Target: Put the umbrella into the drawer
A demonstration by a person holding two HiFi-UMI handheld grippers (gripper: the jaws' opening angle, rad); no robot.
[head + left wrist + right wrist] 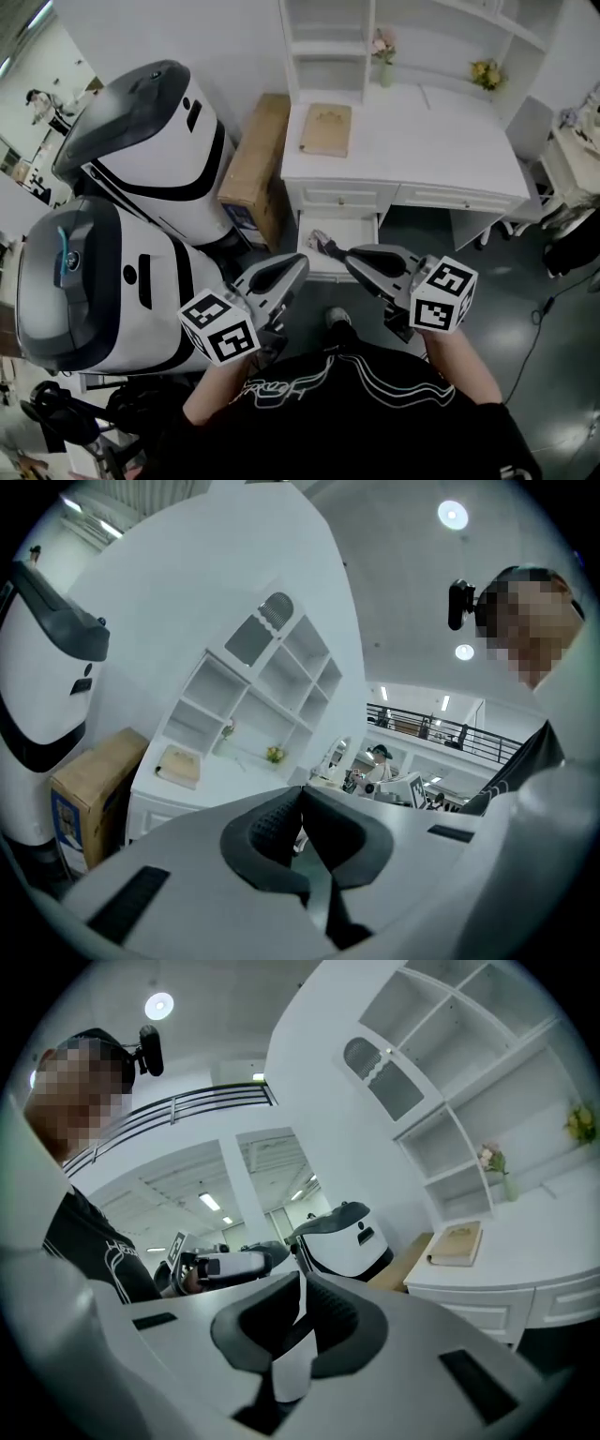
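Note:
In the head view a white desk (pixel 450 122) has its middle drawer (pixel 352 230) pulled open. At the drawer's left end lies a small patterned bundle (pixel 321 242), seemingly the folded umbrella, partly hidden behind my right gripper. That right gripper (pixel 352 255) hovers close in front of the drawer with its jaws together and nothing between them; its own view shows the same (pixel 302 1279). Lower and to the left, my left gripper (pixel 298 265) is also shut and empty, as in its own view (pixel 300 794). Both point roughly level, towards each other.
A tan book (pixel 326 129) lies on the desk, and vases of flowers (pixel 382 52) stand on the hutch shelves. A cardboard box (pixel 255 159) leans beside the desk's left end. Two large white machines (pixel 141 141) stand at the left. The floor is dark.

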